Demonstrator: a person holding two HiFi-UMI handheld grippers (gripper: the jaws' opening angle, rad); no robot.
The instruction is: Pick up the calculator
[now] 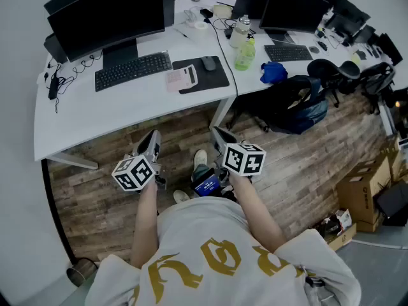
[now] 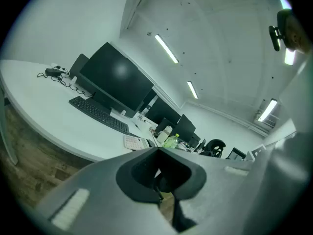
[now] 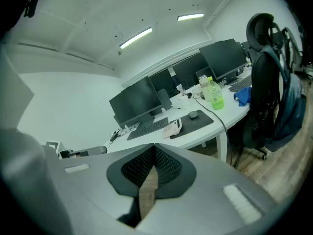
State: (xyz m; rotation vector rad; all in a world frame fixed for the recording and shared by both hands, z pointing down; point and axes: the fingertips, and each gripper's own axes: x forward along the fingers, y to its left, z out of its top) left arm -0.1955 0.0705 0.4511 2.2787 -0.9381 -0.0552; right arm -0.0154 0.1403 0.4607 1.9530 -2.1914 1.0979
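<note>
The calculator (image 1: pixel 180 78) is pale pink and white. It lies on the white desk (image 1: pixel 127 107), its right part over the edge of a black mouse pad (image 1: pixel 213 78). It shows small in the left gripper view as the calculator (image 2: pixel 133 142) and in the right gripper view as the calculator (image 3: pixel 173 127). My left gripper (image 1: pixel 155 140) and right gripper (image 1: pixel 220 134) are held low over the wooden floor, well short of the desk. Both point toward it, with the jaws closed together and nothing between them.
A keyboard (image 1: pixel 133 69) and large monitor (image 1: pixel 105 14) stand left of the calculator, and a mouse (image 1: pixel 208 62) to its right. A green bottle (image 1: pixel 245 54), a dark backpack (image 1: pixel 296 104) on the floor, an office chair (image 1: pixel 331 69) and cardboard boxes (image 1: pixel 370 183) are to the right.
</note>
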